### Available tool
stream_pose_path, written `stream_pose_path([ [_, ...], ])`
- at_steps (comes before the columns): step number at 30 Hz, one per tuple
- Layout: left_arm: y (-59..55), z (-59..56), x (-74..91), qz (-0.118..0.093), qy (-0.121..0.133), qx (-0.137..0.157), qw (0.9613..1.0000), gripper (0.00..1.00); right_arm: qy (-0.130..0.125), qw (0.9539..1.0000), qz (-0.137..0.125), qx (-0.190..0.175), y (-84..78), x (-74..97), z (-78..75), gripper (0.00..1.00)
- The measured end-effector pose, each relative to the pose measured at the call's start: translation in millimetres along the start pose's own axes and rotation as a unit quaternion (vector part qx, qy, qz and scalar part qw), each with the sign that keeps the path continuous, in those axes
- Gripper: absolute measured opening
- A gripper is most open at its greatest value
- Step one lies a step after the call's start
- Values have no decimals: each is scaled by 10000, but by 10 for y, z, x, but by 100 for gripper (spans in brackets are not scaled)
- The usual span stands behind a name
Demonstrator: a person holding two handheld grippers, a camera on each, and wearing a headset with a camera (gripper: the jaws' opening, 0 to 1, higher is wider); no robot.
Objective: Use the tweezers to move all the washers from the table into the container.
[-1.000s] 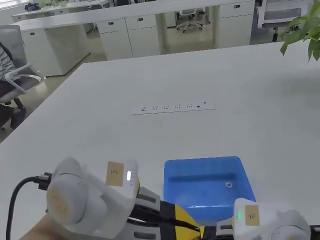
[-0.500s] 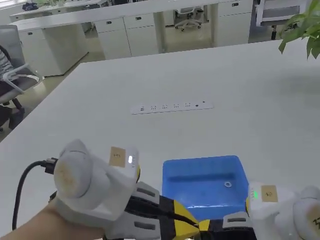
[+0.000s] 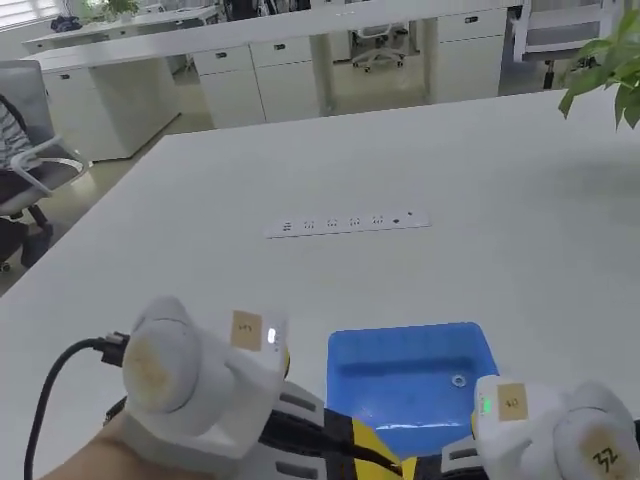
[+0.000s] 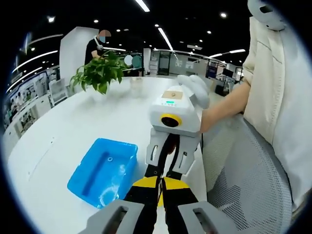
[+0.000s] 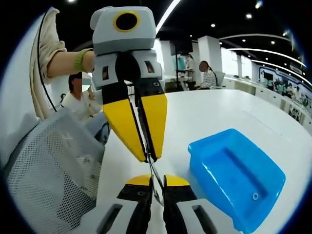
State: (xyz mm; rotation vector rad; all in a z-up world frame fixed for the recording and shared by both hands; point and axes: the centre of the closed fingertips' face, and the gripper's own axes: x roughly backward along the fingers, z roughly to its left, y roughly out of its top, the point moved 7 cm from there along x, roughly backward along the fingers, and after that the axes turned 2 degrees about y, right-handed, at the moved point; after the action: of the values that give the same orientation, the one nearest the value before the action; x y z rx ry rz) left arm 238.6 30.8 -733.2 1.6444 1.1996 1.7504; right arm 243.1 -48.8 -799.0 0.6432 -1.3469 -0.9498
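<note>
Pinching thin metal tweezers [image 5: 152, 171] between closed jaws of left gripper [image 5: 147, 157] and right gripper [image 5: 157, 181], tip to tip over the near edge of the white table [image 3: 420, 150]. Just beyond the jaws, a blue container [image 3: 345, 345]. Inside its right half, one washer [image 3: 458, 380], apart from both pairs of jaws.

surface: white table [image 3: 480, 180] | on it: blue container [image 3: 400, 332], near edge | white power strip [image 3: 347, 222], mid-table
</note>
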Motion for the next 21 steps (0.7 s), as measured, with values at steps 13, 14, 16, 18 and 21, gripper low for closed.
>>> stream_pose_path([
  [13, -293, -295, 445, -1461, 1430, 1916, 9599, 46, 6, 9845, -699, -1608, -101, 71, -205, 2],
  [14, -336, -357, 504, -1606, 1610, 2110, 9507, 50, -20, 9800, -773, -1832, -114, 95, -232, 2],
  [16, -411, -416, 575, -1692, 1870, 2226, 9417, 59, -38, 9764, -845, -1987, -104, 134, -250, 2],
  [18, -497, -494, 652, -1674, 2241, 2308, 9319, 65, -45, 9760, -877, -1994, -80, 190, -277, 2],
  [21, -554, -590, 712, -1693, 2678, 2107, 9248, 76, -31, 9757, -897, -2001, -9, 274, -285, 2],
])
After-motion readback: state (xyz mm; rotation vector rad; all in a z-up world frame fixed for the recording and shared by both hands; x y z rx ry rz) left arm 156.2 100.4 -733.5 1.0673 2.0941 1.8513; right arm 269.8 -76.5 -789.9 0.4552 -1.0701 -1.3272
